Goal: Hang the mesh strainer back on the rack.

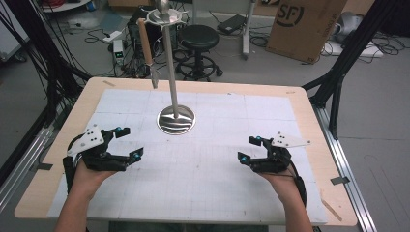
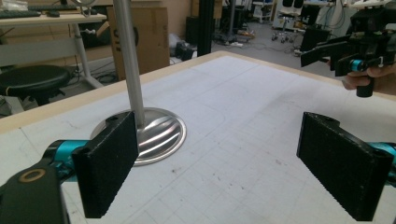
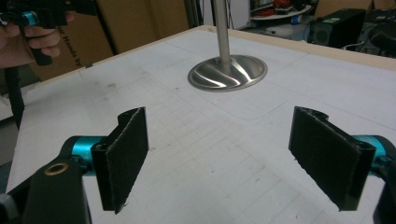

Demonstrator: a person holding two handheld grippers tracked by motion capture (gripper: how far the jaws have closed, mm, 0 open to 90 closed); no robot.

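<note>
Tall polished steel stand (image 1: 176,118) with round base, mid-table; wooden-handled utensil (image 1: 146,48) hangs from its top. Left gripper (image 1: 128,143) and right gripper (image 1: 250,149) wide open, empty. Likely rigid, slippery; grasp the wooden handle.

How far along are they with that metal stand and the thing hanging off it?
One wooden-handled utensil already hangs from the metal stand. Right now nothing is in hand: the left gripper and right gripper both hover open and empty over the white mat, on either side of the stand. What is left cannot be judged from here.
</note>
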